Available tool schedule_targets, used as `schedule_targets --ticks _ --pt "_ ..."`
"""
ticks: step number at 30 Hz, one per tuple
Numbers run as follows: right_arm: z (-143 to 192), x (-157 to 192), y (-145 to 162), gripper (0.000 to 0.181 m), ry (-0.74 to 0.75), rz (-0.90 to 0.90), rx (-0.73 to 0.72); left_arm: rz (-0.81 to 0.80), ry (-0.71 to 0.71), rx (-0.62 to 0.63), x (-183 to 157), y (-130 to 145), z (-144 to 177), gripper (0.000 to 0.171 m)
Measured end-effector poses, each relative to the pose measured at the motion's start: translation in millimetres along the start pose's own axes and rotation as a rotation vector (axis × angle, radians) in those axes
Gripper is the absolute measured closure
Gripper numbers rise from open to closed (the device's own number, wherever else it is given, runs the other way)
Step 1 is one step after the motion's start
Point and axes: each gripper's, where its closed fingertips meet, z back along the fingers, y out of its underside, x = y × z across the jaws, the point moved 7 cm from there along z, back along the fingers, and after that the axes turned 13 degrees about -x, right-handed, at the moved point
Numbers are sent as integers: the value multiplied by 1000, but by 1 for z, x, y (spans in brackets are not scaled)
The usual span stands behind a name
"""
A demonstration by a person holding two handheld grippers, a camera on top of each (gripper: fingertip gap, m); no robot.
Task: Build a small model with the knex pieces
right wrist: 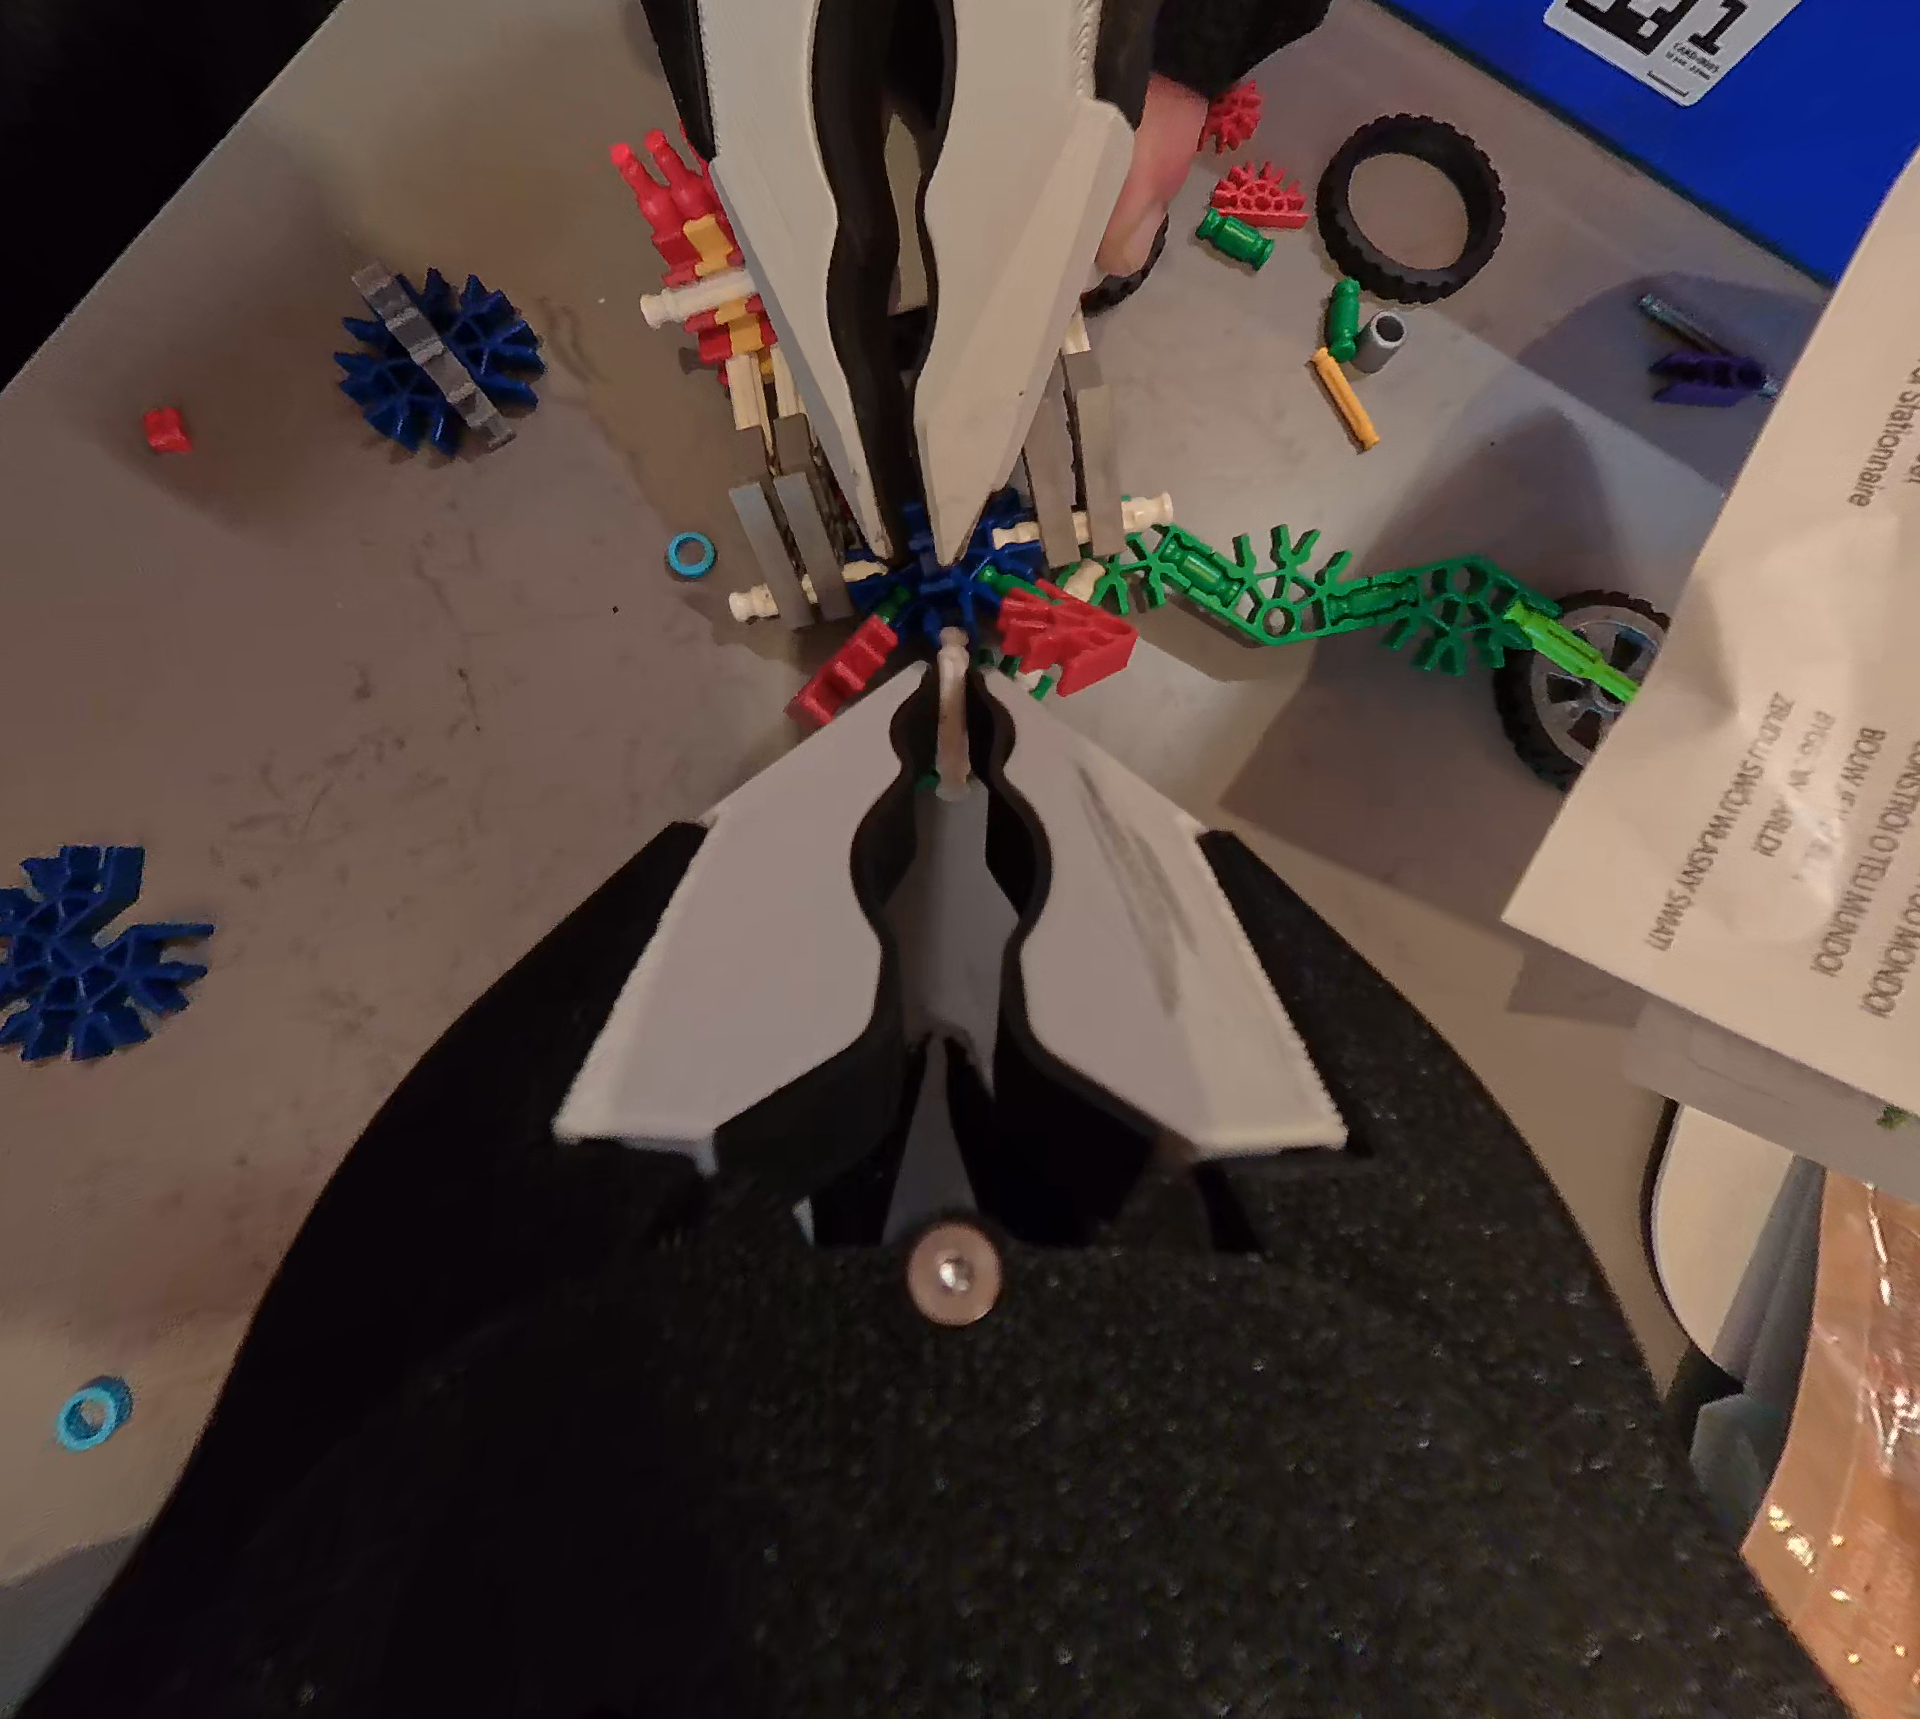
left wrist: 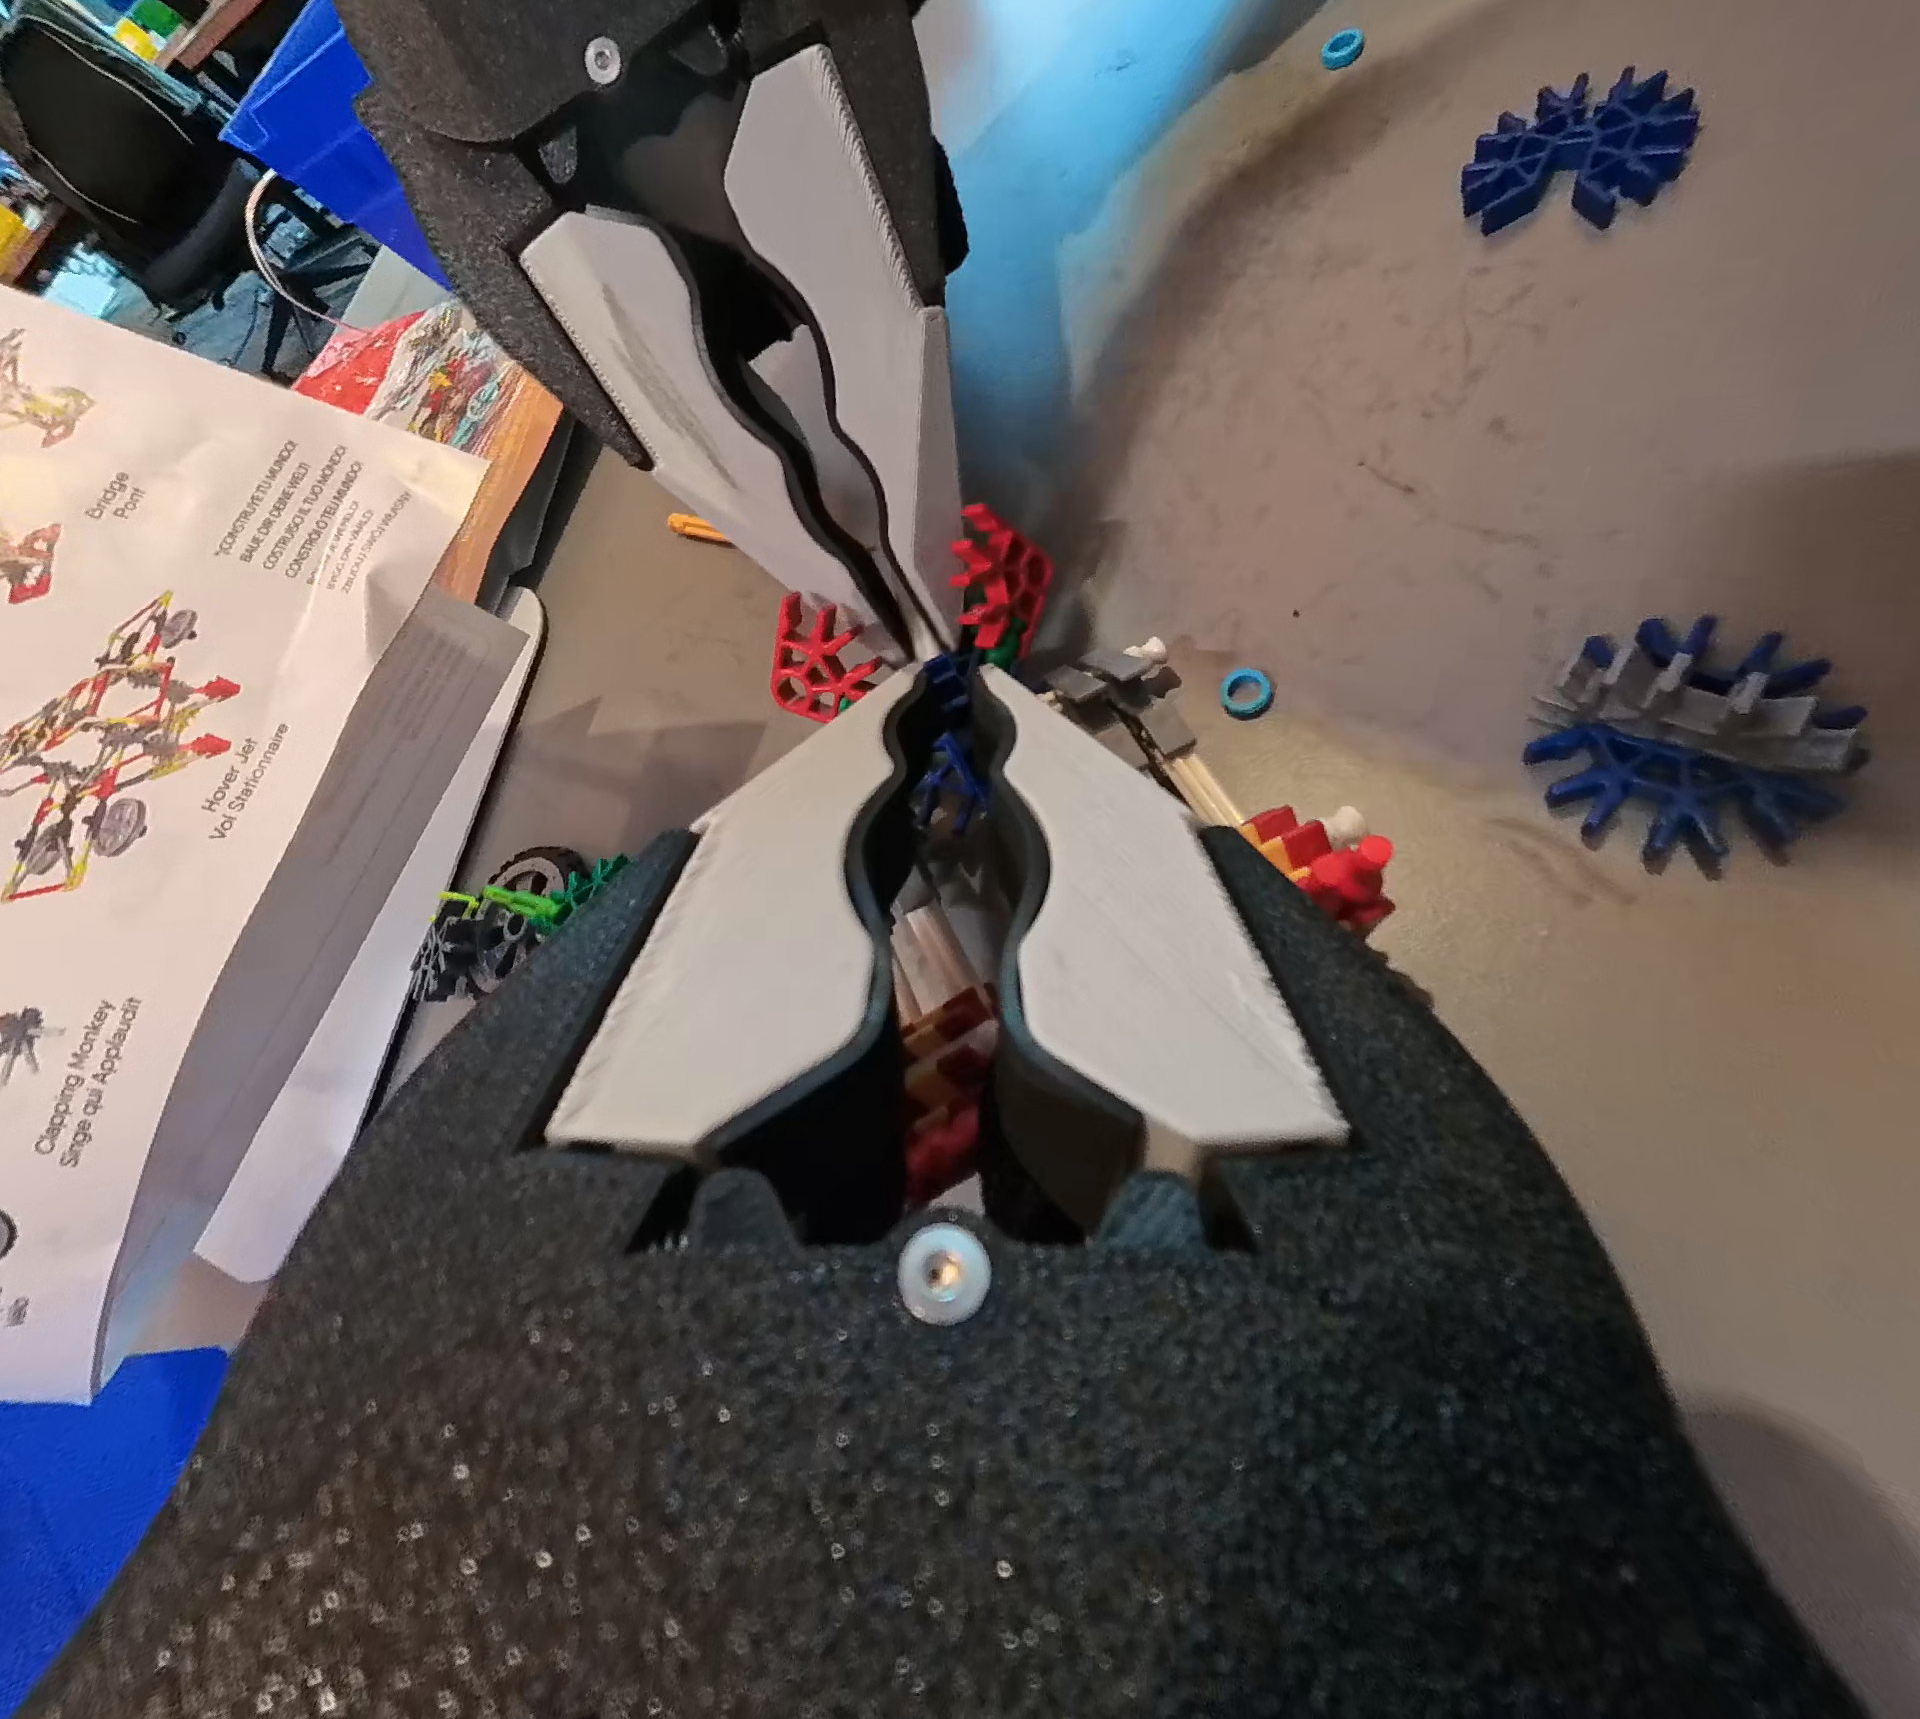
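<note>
Left wrist view first: the left gripper has its 2 fingers drawn close, pinching a blue connector at the tips. That connector sits at the near end of a model of grey, white and red pieces lying on the tabletop. Coming in from above, the right gripper meets it almost tip to tip, with 2 red connectors flanking the meeting point.

Over to the right wrist view: the right gripper is nearly closed too, nipping a pale rod that runs forward between its fingers, far end at the blue connector. Whether the rod is seated in it, I cannot tell. A green chain trails off to the right from the same cluster and ends at a wheel.

Around them, loose parts everywhere! A pair of joined blue pieces lies well apart on the right, a blue-and-grey stack nearer, a cyan ring just beside the model. A black tyre lies near a blue bin, and a booklet covers the left edge of the tabletop.
</note>
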Motion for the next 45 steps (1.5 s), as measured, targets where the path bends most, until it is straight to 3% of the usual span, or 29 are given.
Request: schedule_targets --ticks 15,18,32,45 --pt "-2 0 1 177 -13 -36 -55 -39 -34 12 -2 0 3 166" --pt "-6 2 0 177 -29 -47 -72 7 -55 23 2 1 4 149" --pt "-11 4 -2 177 -5 -59 -71 24 -98 191 -2 -3 13 153" --pt "-14 3 -3 177 24 -60 -67 170 -53 330 -2 -9 14 164"
